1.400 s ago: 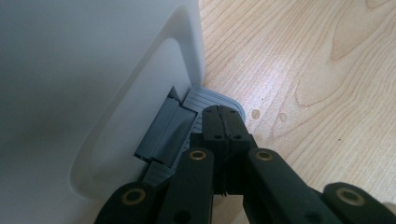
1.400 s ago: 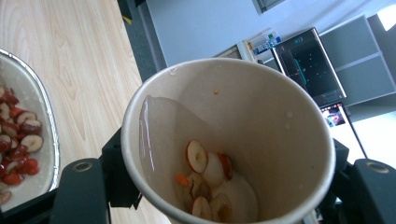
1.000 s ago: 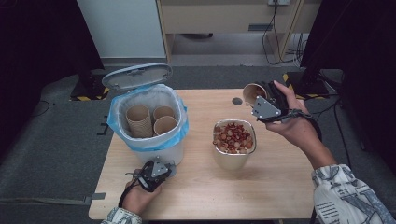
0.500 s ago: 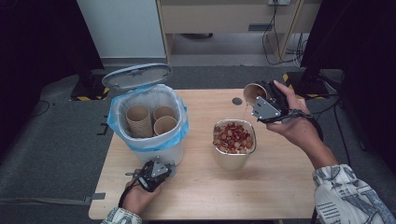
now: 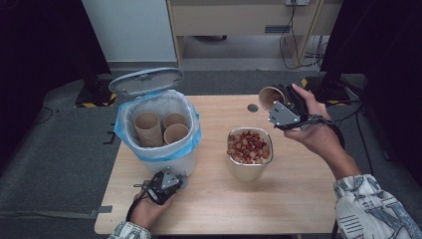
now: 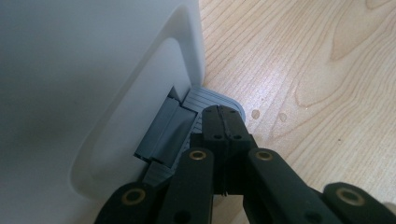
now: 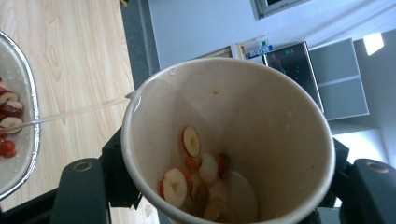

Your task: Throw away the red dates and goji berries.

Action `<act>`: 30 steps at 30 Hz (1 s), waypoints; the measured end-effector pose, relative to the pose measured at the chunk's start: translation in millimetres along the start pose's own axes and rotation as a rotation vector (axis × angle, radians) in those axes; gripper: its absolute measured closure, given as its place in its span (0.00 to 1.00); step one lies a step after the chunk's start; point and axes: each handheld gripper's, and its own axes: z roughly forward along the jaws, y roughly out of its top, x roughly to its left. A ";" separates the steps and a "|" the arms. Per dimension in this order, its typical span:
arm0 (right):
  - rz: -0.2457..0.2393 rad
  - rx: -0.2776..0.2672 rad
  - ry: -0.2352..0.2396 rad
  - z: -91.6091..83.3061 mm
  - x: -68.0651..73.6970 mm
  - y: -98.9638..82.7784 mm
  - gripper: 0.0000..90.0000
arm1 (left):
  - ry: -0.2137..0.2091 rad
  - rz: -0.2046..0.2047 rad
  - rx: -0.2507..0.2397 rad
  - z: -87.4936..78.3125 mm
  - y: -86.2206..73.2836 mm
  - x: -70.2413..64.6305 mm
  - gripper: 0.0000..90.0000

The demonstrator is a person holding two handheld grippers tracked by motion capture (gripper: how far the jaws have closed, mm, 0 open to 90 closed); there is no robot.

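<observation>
Two things matter to me here: the paper cup [image 5: 271, 97] in my right tongs [image 5: 281, 110] and the metal bowl [image 5: 250, 171] of red fruit slices [image 5: 248, 145] below it. The right tongs are clenched around the cup's wall, one jaw on each side as the right gripper view shows, and a few slices [image 7: 194, 179] lie at the cup's bottom. The cup is held in the air above the far right part of the desk [image 5: 298, 199], its long axis tipped so the mouth faces toward the bin side. The bowl lies nearer me and slightly left of the cup, apart from it. My right hand [image 5: 318, 132] is raised, wrist bent, and is the nearer one to the bowl. My left tongs [image 6: 224, 128] are clenched on nothing, tips resting on the grey pedal [image 6: 212, 100] at the foot of the white bin [image 5: 164, 159], whose lid [image 5: 146, 81] stands open.
</observation>
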 end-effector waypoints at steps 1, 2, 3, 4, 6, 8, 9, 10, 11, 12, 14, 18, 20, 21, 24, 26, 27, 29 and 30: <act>-0.002 0.002 -0.001 -0.6 -0.5 0.3 0.34 | 0.000 0.001 0.000 0.0 0.0 0.0 1.00; -0.003 -0.001 -0.003 -1.1 -1.8 0.1 0.34 | 0.001 0.001 0.000 0.0 0.0 0.1 1.00; 0.003 0.001 -0.008 -1.8 -3.2 -0.3 0.34 | 0.001 0.001 0.000 -0.1 0.0 0.1 1.00; 0.003 0.003 -0.014 -2.4 -4.9 -0.4 0.34 | 0.002 0.002 0.001 -0.2 0.1 0.1 1.00; -0.002 0.000 -0.015 -2.1 -5.6 0.7 0.34 | 0.001 0.004 0.000 -0.1 0.1 0.4 1.00; -0.019 -0.003 -0.005 -1.3 -4.2 4.0 0.34 | 0.002 0.001 -0.002 0.0 0.1 0.2 1.00; -0.025 0.000 -0.005 -1.4 -3.8 5.2 0.34 | 0.002 0.001 -0.002 0.0 0.1 0.2 1.00; -0.027 -0.001 -0.003 -1.5 -3.6 6.1 0.34 | 0.002 0.000 -0.002 0.0 0.1 0.2 1.00; -0.027 -0.002 -0.003 -1.6 -3.9 6.7 0.34 | 0.002 0.000 -0.002 0.0 0.1 0.3 1.00; -0.029 -0.003 -0.003 -1.7 -4.2 7.0 0.34 | 0.002 0.000 -0.002 0.0 0.1 0.3 1.00; -0.036 -0.003 -0.007 -2.0 -4.6 7.4 0.34 | 0.001 0.000 -0.002 0.0 0.1 0.3 1.00; -0.057 0.004 -0.011 -3.6 -4.6 8.7 0.34 | 0.001 -0.001 -0.003 0.0 0.0 0.4 1.00; -0.078 0.007 -0.015 -4.4 -5.2 10.3 0.34 | 0.001 0.000 -0.002 0.0 0.1 0.3 1.00; -0.084 0.008 -0.016 -4.7 -5.5 10.9 0.34 | 0.001 0.000 -0.002 0.0 0.1 0.2 1.00; -0.103 0.012 -0.018 -5.3 -5.7 12.8 0.34 | 0.002 0.000 -0.002 0.0 0.1 0.2 1.00; -0.108 0.013 -0.017 -5.1 -5.6 13.1 0.34 | 0.002 0.000 -0.002 0.0 0.1 0.2 1.00; -0.106 0.015 -0.017 -4.8 -5.3 12.9 0.34 | 0.001 0.000 -0.002 0.0 0.1 0.3 1.00; -0.107 0.015 -0.014 -4.3 -5.2 12.7 0.34 | 0.001 -0.001 -0.003 0.0 0.0 0.4 1.00; -0.106 0.015 -0.013 -4.0 -5.2 12.5 0.34 | 0.001 0.000 -0.002 0.0 0.0 0.4 1.00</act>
